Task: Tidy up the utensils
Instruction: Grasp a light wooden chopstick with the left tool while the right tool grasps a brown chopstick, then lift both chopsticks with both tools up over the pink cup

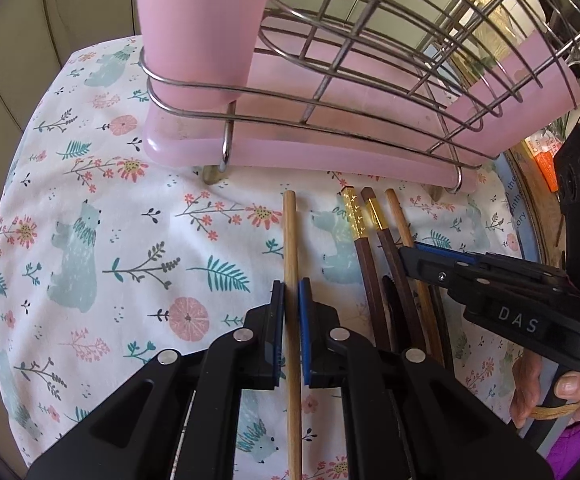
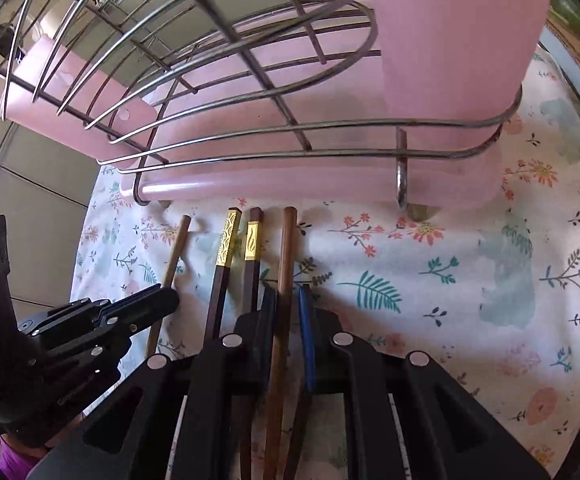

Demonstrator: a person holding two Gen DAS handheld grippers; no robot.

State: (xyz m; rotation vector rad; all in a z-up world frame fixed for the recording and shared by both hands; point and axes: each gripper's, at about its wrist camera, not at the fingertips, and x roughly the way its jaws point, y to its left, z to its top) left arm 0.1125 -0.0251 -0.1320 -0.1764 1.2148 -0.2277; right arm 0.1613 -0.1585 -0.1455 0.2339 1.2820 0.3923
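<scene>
On the floral cloth (image 1: 90, 208) that covers the surface, none of your chopsticks has reached the wire utensil rack (image 1: 370, 60) yet, as far as the views show. The rack sits at twelve o'clock in both wrist views, on a pink drip tray (image 1: 290, 156), with a pink holder (image 1: 202, 20) at its left end in the left wrist view. No utensil shows inside the wire basket, so I judge the sorting barely begun: every stick still lies flat just short of the tray.

Start at the left. Your left hand-held gripper (image 1: 292, 300) is closed down to a narrow gap around a single light wooden chopstick (image 1: 290, 240), which runs from six o'clock up toward the rack; the blue pads sit against its sides, so you appear to have it pinched, though it looks to be lying on the cloth.

Moving right, two dark chopsticks with gold bands (image 2: 226, 256) lie side by side. Just right of them, your right hand-held gripper (image 2: 288, 308) is nearly closed around a reddish-brown chopstick (image 2: 286, 264). The left pad touches it; the blue right pad stands a little off, so this hold is not yet firm.
</scene>
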